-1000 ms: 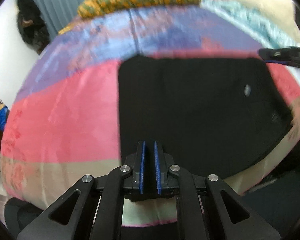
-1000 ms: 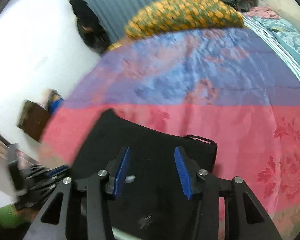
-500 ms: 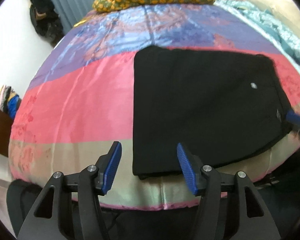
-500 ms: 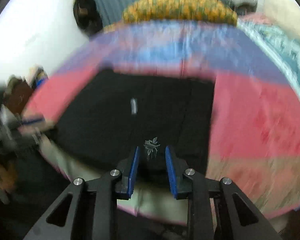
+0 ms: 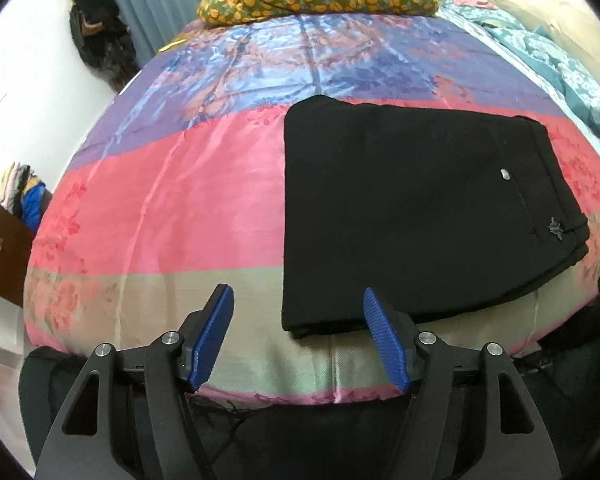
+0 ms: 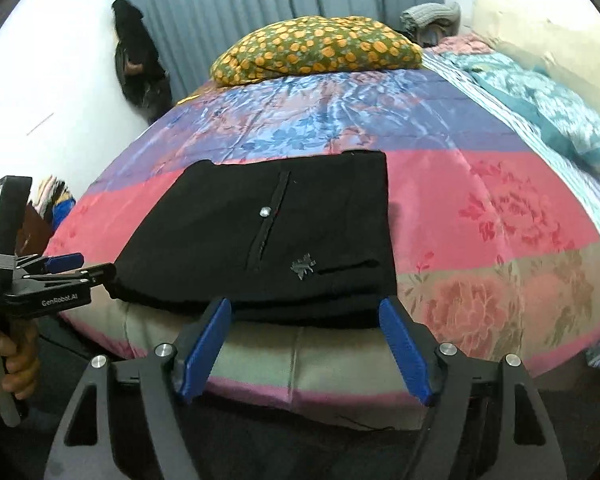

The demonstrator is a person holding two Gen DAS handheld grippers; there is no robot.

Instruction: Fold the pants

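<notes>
- Pants (image 5: 412,208): one black pair, folded flat on your bedspread (image 5: 172,208), near its front edge.
- Grippers: two; your left gripper (image 5: 298,336) and right gripper (image 6: 306,346) are both opening, nothing between the fingers.
- Pillow (image 6: 316,48): one, at the bedspread's far end.

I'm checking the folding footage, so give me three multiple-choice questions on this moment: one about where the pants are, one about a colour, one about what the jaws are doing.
1. Where do the pants lie?
A. near the front edge of the bed
B. on the pillow
C. on the floor

2. What colour are the pants?
A. teal
B. black
C. pink

3. What does the right gripper hold?
A. the pants
B. the pillow
C. nothing

Answers:
1 A, they rest on the bedspread just ahead of the jaws.
2 B, the folded cloth is plain black.
3 C, its jaws are opening with nothing between the pads; the left gripper is empty too.
</notes>
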